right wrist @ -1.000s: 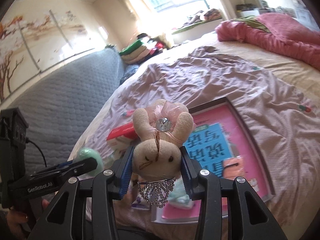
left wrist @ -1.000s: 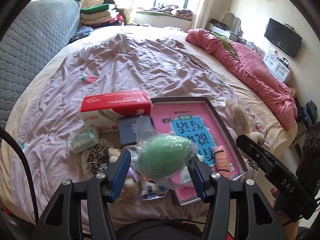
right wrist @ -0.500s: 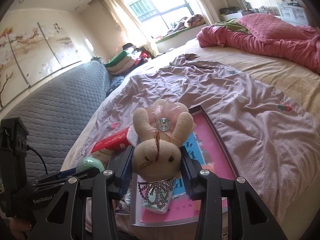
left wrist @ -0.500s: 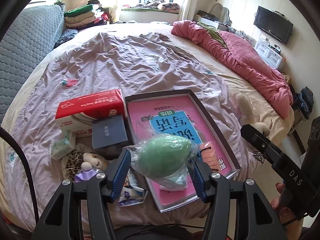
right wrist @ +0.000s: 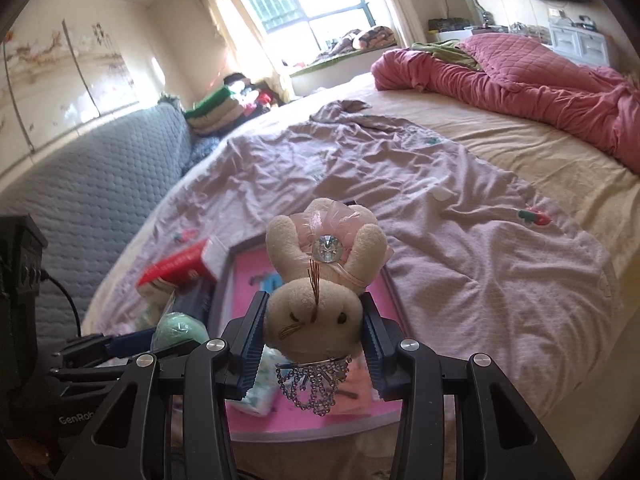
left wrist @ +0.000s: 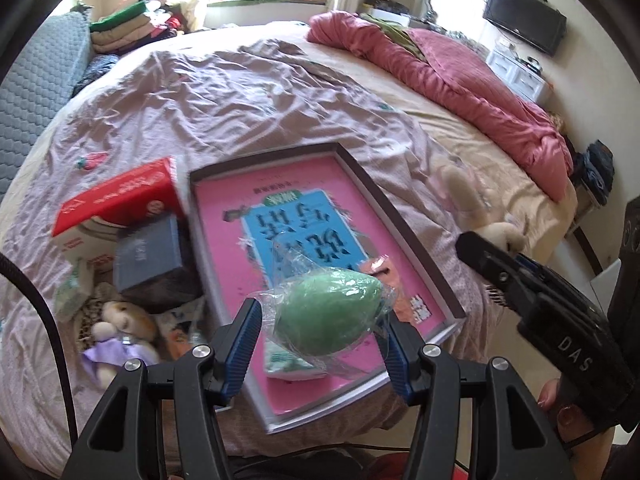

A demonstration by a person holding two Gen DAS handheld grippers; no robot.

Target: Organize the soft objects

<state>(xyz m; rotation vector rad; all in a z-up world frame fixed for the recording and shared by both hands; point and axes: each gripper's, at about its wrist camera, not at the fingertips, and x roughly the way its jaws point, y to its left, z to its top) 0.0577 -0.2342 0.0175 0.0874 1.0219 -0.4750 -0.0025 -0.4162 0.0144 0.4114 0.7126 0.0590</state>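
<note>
Left gripper (left wrist: 320, 334): I have it clamped on the green sponge egg (left wrist: 330, 312) in its clear wrapper, held over the near end of the pink tray (left wrist: 404, 224).
Right gripper (right wrist: 314, 330): I hold the plush bunny (right wrist: 316, 284) by its head — ears pointing to 12 o'clock, beaded charm (right wrist: 314, 386) dangling at 6.
Tray surroundings: red box (left wrist: 116, 200) and dark blue box (left wrist: 148, 252) at its 9 o'clock; small plush doll (left wrist: 120, 332) at 8.
Bed: lilac sheet (left wrist: 224, 96) under everything; pink quilt (left wrist: 460, 80) at 2 o'clock.

The green sponge (left wrist: 328, 311) hides the box's (left wrist: 416, 248) contents.
</note>
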